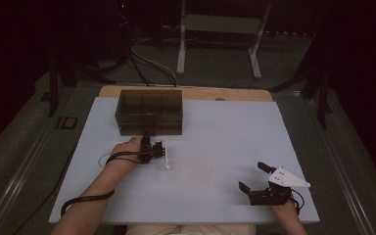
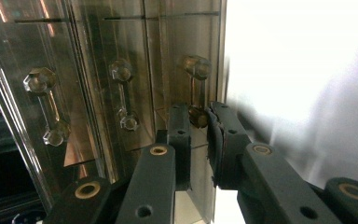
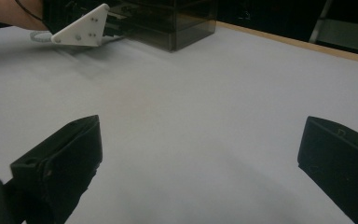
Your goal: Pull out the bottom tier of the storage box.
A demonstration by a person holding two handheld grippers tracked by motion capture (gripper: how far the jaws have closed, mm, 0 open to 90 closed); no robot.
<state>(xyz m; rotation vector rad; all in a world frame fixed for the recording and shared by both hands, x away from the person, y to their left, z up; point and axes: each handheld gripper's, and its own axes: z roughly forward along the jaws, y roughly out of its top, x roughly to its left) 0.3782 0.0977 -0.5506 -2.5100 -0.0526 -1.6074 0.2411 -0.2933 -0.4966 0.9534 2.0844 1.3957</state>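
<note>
Smoked drawer cabinet [image 1: 149, 111] at white table's [image 1: 215, 147] far-left edge.

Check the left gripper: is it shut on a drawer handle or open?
Shut on the handle. In the left gripper view, the left gripper has its jaws close together, pinching the lower knob of one drawer handle on the smoky drawer box.

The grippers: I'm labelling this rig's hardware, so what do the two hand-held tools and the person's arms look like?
Both grippers are black, with two blocky jaws each. The right gripper carries a pale three-cornered plate with small holes. The left gripper has brass-coloured pivot pins on its jaw links, and a black cable loops along the forearm. The forearms are bare; no sleeves show.
</note>
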